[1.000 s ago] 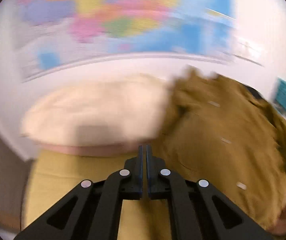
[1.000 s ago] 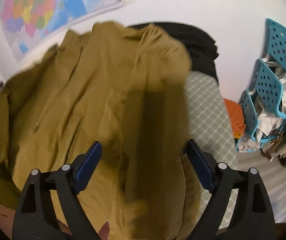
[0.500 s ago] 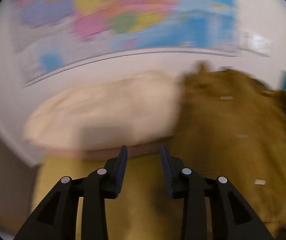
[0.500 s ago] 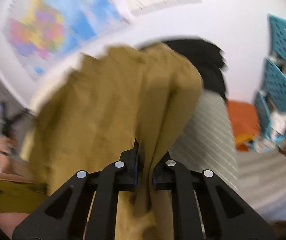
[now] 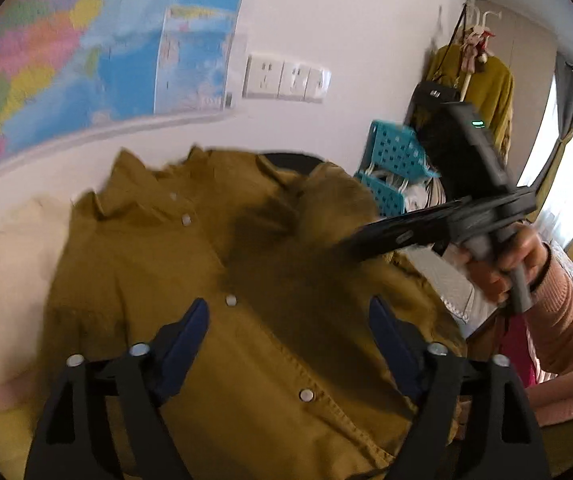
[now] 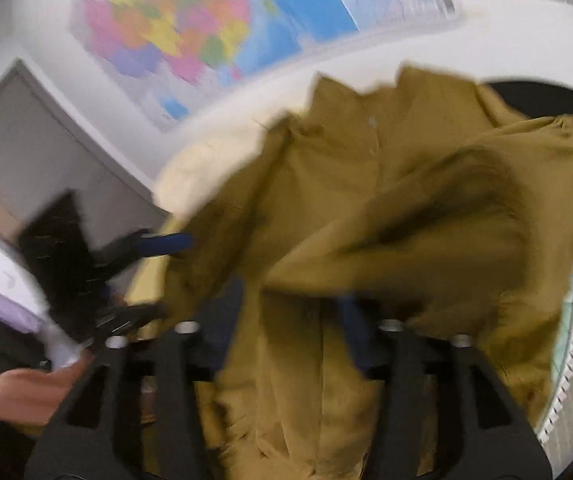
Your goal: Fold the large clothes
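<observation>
Beneath a wall map [image 5: 86,40], one mustard shirt [image 5: 246,280] fills the centre of the frame, spread buttons-up. The left gripper [image 5: 286,332], jaws just spread wide, hovers empty at lower centre. The right gripper [image 6: 290,320], jaws just reopened, straddles a shirt fold, contact unclear.

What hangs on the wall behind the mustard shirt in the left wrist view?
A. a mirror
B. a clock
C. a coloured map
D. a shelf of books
C: a coloured map covers the wall above the mustard shirt, beside a row of white sockets.
</observation>
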